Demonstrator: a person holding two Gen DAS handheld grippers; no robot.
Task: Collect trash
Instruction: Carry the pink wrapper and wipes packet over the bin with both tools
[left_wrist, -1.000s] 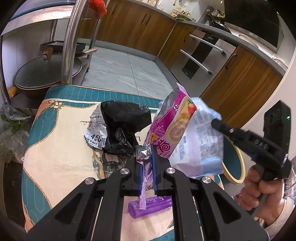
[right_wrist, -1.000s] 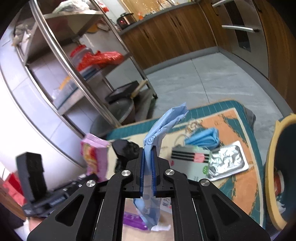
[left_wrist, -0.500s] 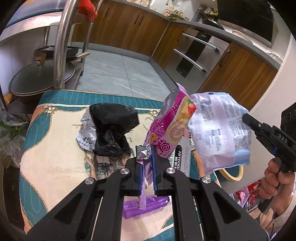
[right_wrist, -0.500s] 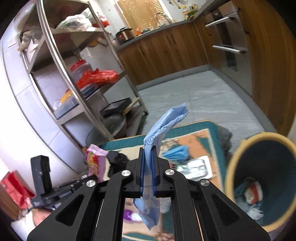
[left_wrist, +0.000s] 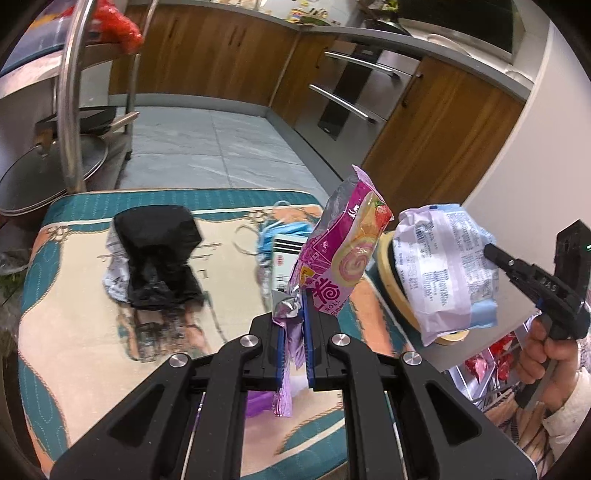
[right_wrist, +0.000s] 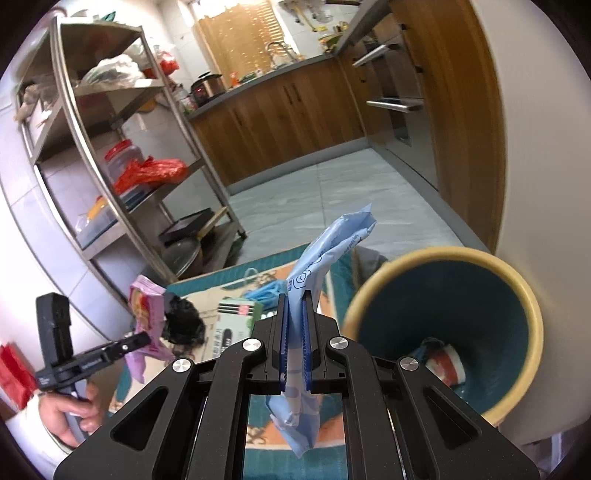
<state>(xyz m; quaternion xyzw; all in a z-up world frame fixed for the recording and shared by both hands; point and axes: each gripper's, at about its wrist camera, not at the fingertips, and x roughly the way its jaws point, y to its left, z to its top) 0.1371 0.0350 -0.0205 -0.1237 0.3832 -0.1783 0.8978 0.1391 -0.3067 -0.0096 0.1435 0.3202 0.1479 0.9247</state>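
My left gripper (left_wrist: 294, 325) is shut on a pink snack wrapper (left_wrist: 343, 254), held upright above the patterned mat (left_wrist: 74, 332). My right gripper (right_wrist: 294, 332) is shut on a light blue packet (right_wrist: 325, 251), raised beside the trash bin (right_wrist: 439, 258), a teal bin with a cream rim. In the left wrist view the packet (left_wrist: 443, 269) hangs in front of the bin (left_wrist: 388, 280). The bin holds a red and white piece of trash (right_wrist: 445, 363). A black plastic bag (left_wrist: 155, 251), a blue face mask (left_wrist: 284, 232) and a white box (left_wrist: 286, 254) lie on the mat.
A purple wrapper (left_wrist: 258, 402) lies under my left gripper. A steel shelf rack (right_wrist: 110, 155) with pans stands to the left of the mat. Wooden cabinets (left_wrist: 207, 48) and an oven (left_wrist: 354, 85) line the far side. A white wall (right_wrist: 535, 184) stands behind the bin.
My right gripper has carried the blue packet to the right, from over the mat to beside the bin's mouth. My left gripper has kept hold of the pink wrapper and shifted slightly.
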